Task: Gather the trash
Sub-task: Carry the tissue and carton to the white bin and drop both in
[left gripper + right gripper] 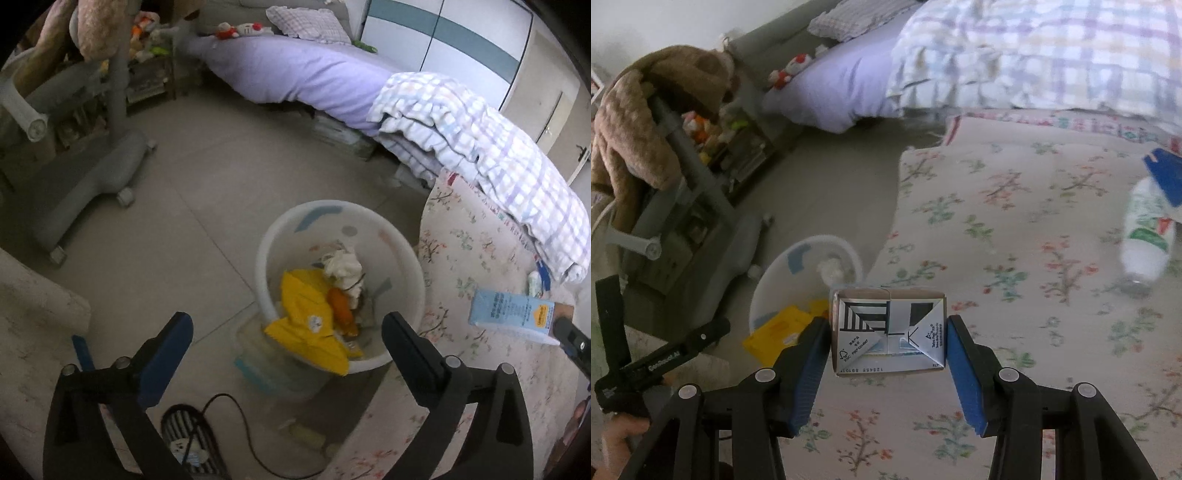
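Over floral bedspread [1015, 236]: milk carton [888, 331] clamped between right tongs [888, 354], "Tetra Pak" printed; left tongs [288, 345] spread wide above trash bin [369, 236].

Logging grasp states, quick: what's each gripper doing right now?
Left gripper: open, holding nothing.
Right gripper: closed on the drink carton.

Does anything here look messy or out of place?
Yes. A yellow wrapper hangs over the rim of the white trash bin instead of lying inside. A white bottle lies tipped over on the floral cover. The right gripper holds a carton.
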A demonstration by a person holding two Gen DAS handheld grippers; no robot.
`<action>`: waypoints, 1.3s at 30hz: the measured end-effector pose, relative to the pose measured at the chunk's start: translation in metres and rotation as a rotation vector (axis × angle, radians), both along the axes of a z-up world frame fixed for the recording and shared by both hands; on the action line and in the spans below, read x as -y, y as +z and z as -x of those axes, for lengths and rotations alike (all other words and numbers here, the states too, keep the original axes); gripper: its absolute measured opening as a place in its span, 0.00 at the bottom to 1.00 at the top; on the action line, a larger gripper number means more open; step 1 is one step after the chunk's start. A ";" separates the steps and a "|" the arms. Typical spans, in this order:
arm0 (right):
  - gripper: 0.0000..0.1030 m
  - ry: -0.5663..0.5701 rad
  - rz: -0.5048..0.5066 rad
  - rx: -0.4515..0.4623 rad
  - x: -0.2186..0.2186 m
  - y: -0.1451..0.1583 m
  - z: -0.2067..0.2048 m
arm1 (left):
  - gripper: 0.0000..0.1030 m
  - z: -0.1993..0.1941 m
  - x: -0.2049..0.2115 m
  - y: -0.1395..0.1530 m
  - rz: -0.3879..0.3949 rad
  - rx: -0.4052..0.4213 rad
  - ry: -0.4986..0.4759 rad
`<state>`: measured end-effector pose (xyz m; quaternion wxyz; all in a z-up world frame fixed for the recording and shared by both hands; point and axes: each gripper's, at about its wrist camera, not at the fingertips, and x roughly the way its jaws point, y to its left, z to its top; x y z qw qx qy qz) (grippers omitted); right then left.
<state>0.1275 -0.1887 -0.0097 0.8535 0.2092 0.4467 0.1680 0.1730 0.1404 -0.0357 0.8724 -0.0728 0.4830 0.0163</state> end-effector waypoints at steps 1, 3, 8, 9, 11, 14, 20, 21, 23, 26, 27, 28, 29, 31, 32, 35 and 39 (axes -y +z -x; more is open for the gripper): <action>0.54 0.007 -0.002 0.004 -0.005 -0.001 -0.001 | 1.00 0.001 -0.003 0.000 0.000 -0.003 -0.006; 0.54 0.022 -0.002 0.009 -0.014 -0.003 -0.003 | 1.00 0.003 -0.006 -0.001 -0.012 -0.011 -0.008; 0.54 0.056 -0.004 0.021 -0.040 -0.005 -0.013 | 1.00 0.008 -0.017 0.001 -0.037 -0.015 -0.011; 0.54 0.061 -0.004 0.024 -0.045 -0.005 -0.014 | 1.00 0.010 -0.019 0.001 -0.034 -0.014 -0.011; 0.54 0.075 -0.001 0.036 -0.058 -0.004 -0.020 | 1.00 0.012 -0.025 0.002 -0.025 -0.012 -0.007; 0.54 0.082 -0.003 0.045 -0.074 -0.006 -0.029 | 1.00 0.013 -0.032 0.003 -0.021 -0.013 0.000; 0.55 0.089 0.027 0.055 -0.106 -0.008 -0.048 | 1.00 0.018 -0.047 0.004 -0.018 -0.004 0.016; 0.62 0.090 0.031 0.054 -0.108 -0.008 -0.049 | 1.00 0.018 -0.051 0.005 -0.013 -0.003 0.020; 0.83 0.088 0.055 0.049 -0.114 -0.009 -0.054 | 1.00 0.019 -0.057 0.005 -0.007 -0.002 0.025; 0.94 0.073 0.100 0.062 -0.119 -0.007 -0.055 | 1.00 0.020 -0.063 0.005 0.001 -0.002 0.032; 0.94 0.075 0.111 0.064 -0.121 -0.007 -0.055 | 1.00 0.020 -0.064 0.005 0.002 -0.001 0.034; 0.94 0.076 0.119 0.066 -0.122 -0.007 -0.054 | 1.00 0.021 -0.066 0.005 0.004 -0.001 0.036; 0.95 0.075 0.130 0.068 -0.122 -0.006 -0.053 | 1.00 0.021 -0.065 0.005 0.006 -0.001 0.037; 0.96 0.070 0.146 0.070 -0.122 -0.006 -0.052 | 1.00 0.021 -0.065 0.005 0.011 -0.001 0.038; 0.97 0.067 0.151 0.071 -0.121 -0.005 -0.051 | 1.00 0.022 -0.066 0.006 0.012 0.000 0.037; 0.98 0.058 0.157 0.077 -0.114 -0.004 -0.047 | 1.00 0.023 -0.064 0.008 0.016 0.005 0.031; 0.99 0.046 0.171 0.087 -0.105 0.002 -0.041 | 1.00 0.024 -0.058 0.010 0.016 0.009 0.022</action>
